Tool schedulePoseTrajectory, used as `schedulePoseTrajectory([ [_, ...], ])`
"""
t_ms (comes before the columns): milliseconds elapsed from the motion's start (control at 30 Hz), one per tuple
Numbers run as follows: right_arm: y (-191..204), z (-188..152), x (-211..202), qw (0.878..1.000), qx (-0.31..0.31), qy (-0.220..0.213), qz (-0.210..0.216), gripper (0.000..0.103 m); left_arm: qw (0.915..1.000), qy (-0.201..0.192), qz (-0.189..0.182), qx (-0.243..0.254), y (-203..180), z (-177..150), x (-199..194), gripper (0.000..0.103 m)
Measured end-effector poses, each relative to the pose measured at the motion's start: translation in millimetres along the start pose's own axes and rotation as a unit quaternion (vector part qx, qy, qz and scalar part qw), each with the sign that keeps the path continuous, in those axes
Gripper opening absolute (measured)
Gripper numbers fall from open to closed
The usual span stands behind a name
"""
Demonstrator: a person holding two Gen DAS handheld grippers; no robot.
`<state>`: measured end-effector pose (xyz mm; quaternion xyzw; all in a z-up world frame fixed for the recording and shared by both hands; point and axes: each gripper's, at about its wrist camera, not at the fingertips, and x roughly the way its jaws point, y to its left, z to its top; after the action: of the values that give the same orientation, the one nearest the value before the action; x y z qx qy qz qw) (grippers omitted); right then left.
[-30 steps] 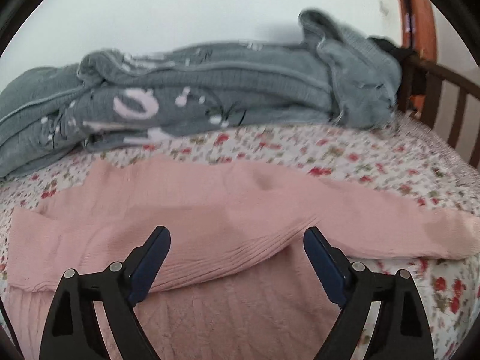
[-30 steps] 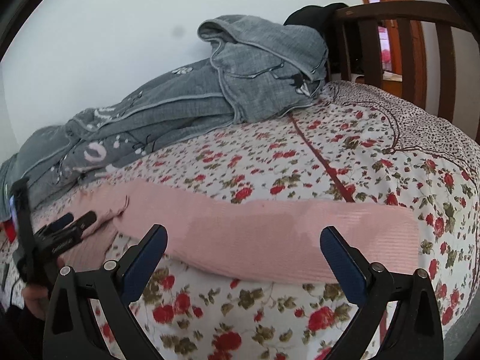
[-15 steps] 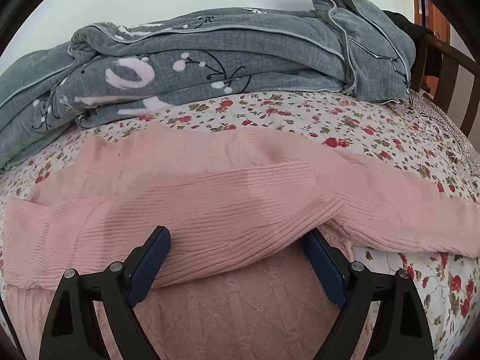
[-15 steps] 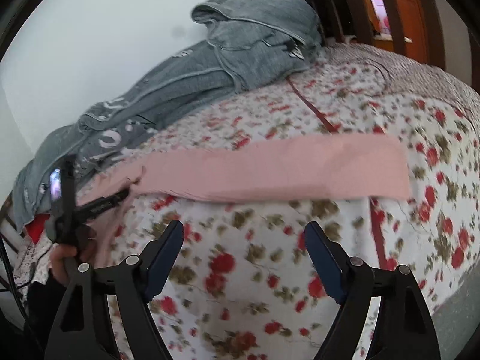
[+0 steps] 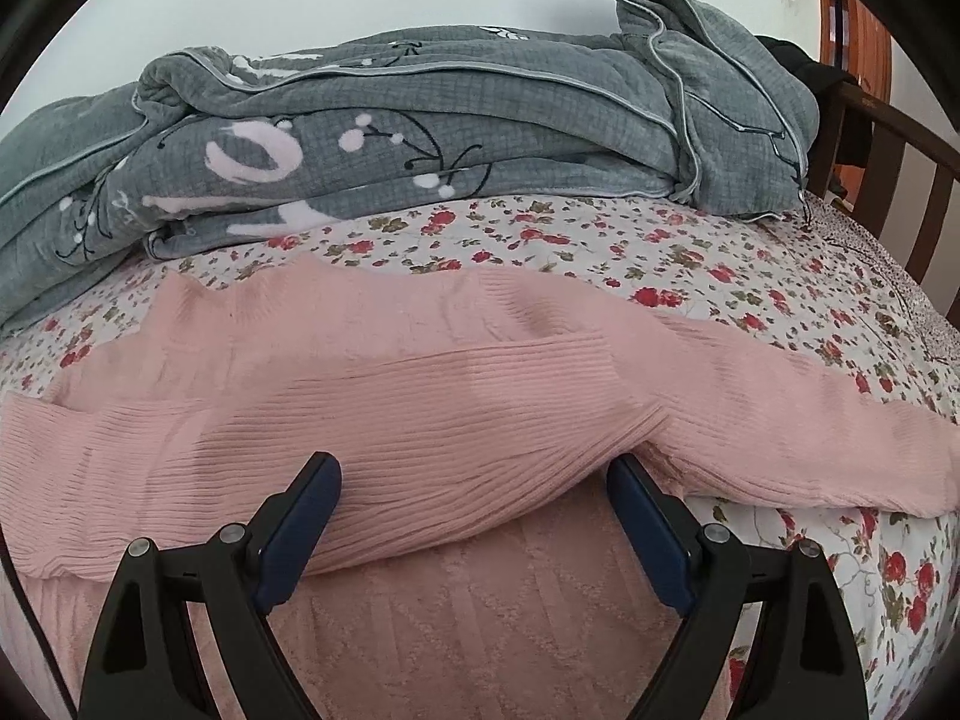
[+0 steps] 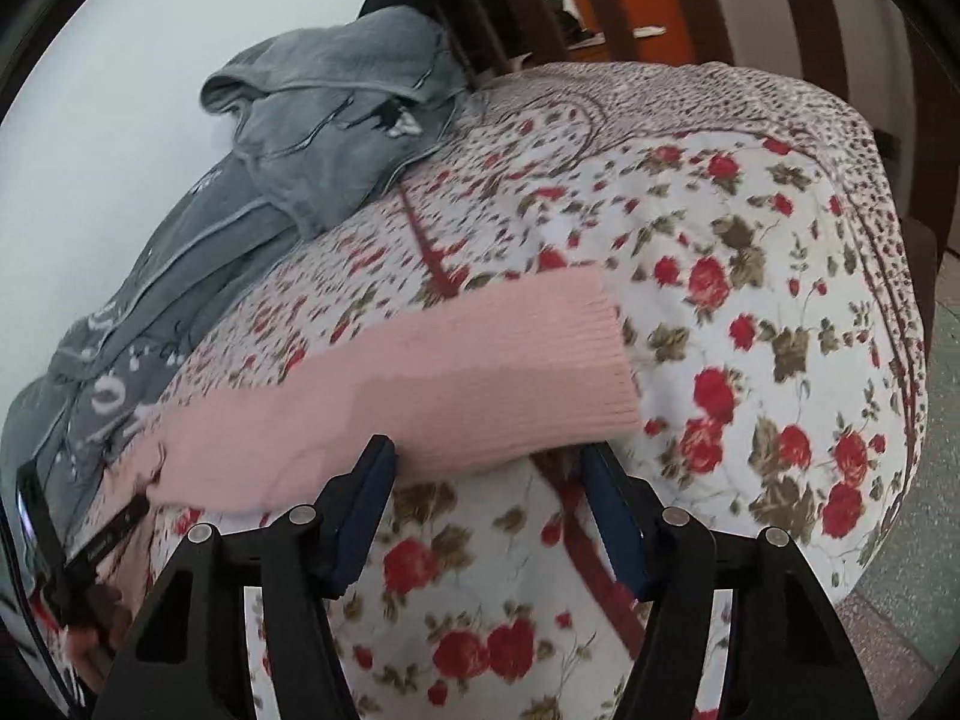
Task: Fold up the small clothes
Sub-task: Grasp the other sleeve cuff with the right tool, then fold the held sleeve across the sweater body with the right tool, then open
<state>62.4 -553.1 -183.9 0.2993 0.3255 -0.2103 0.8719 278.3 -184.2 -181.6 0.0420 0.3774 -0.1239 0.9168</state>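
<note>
A pink knit sweater [image 5: 420,408] lies flat on the flowered bedspread [image 5: 600,240]. One ribbed sleeve is folded across its body; the other sleeve [image 6: 480,372] stretches out to the right. My left gripper [image 5: 474,480] is open, its fingers astride the folded sleeve near the armpit, low on the cloth. My right gripper [image 6: 486,468] is open, its tips at the near edge of the outstretched sleeve, close to the cuff. The left gripper also shows in the right wrist view [image 6: 114,528] at the far left edge.
A grey quilted blanket [image 5: 420,132] is heaped along the wall behind the sweater. A dark wooden bed rail [image 5: 900,180] stands at the right. The bed's edge drops to a tiled floor [image 6: 912,570] at the right.
The right gripper has tilted and come down toward the outstretched sleeve, its fingers now nearer together. The left gripper has crept slightly forward over the folded sleeve.
</note>
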Motion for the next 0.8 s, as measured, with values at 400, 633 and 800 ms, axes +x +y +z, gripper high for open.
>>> schedulePoseTrajectory([
  [400,25,16,2,0.996,-0.047,-0.063,-0.037,0.006,0.9999,-0.006,-0.013,-0.008,1,0,-3,0.09],
  [633,52,10,-19,0.988,-0.078,-0.128,-0.033,0.006,0.9965,-0.042,-0.051,-0.053,21,6,-25,0.09],
  [800,75,9,-36,0.984,-0.092,-0.151,-0.02,0.005,0.9956,-0.053,-0.031,-0.071,66,5,-71,0.09],
])
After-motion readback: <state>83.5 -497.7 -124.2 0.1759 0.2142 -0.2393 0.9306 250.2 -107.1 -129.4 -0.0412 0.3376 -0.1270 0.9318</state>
